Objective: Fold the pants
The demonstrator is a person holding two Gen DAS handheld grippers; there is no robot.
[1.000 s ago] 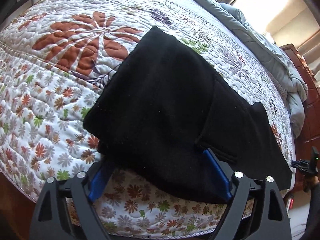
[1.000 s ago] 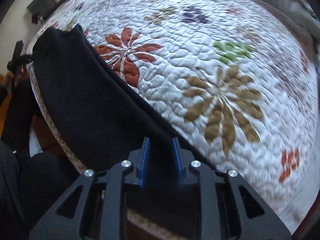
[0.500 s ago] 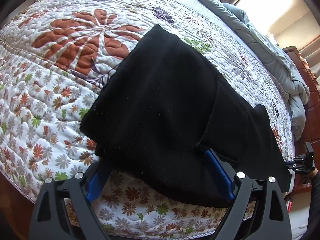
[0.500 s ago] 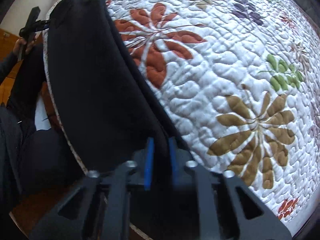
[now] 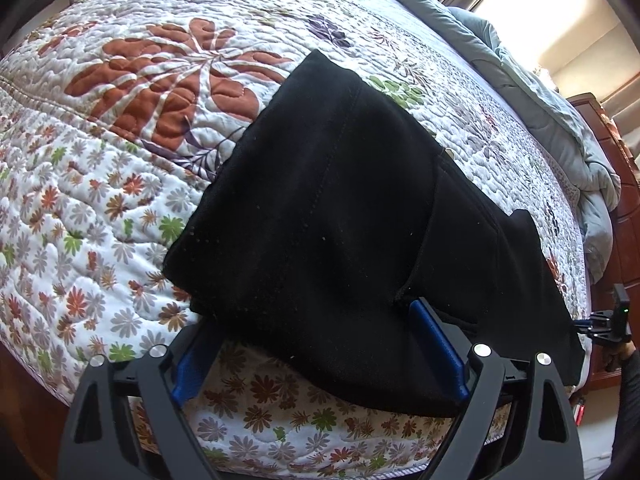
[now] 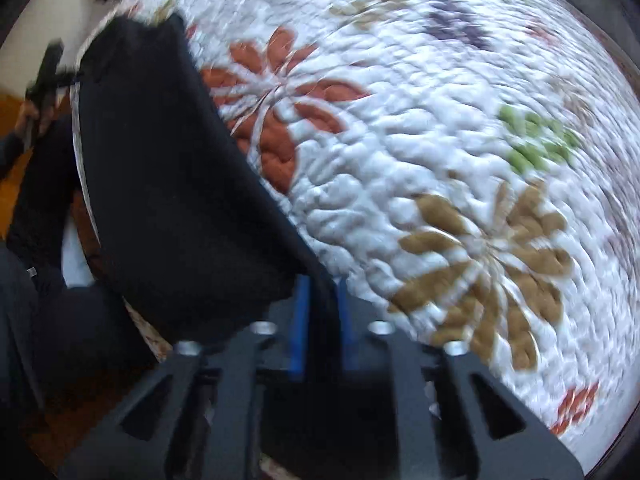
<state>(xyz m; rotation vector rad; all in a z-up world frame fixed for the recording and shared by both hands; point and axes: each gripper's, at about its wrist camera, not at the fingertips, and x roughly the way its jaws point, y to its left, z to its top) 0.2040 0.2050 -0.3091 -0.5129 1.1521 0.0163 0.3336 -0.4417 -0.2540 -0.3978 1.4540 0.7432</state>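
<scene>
Two sets of tongs work at a pair of black fleece pants [image 5: 340, 220] spread near the foot edge of a bed covered by a white quilted bedspread printed with rust, tan and green flowers [image 5: 120, 168]. The pants lie in layers on the bedspread, their near edge hanging just over the side of the bed, one upper layer ending in a raised seam partway across. The left tongs [image 5: 320, 344], black-framed with blue pads, stand wide apart at that near edge: the right-hand pad [image 5: 436, 344] touches the fabric where the upper layer ends, while the left-hand pad [image 5: 192, 364] sits just under the hanging hem, so the tongs straddle the cloth without pinching it. Seen from the other end of the pants, the right tongs [image 6: 322, 312] are drawn nearly together, with a narrow fold of the black fabric [image 6: 168, 184] gripped between the blue pads; that view is blurred. From the left wrist view, the right tongs [image 5: 612, 320] appear small at the far corner of the pants, beside the bed's edge. Beyond the pants, along the far side of the bed, a rumpled grey-blue comforter [image 5: 560, 120] lies bunched against dark reddish wooden furniture [image 5: 624, 240]. In the right wrist view the left tongs [image 6: 46, 76] show at the pants' far end.
</scene>
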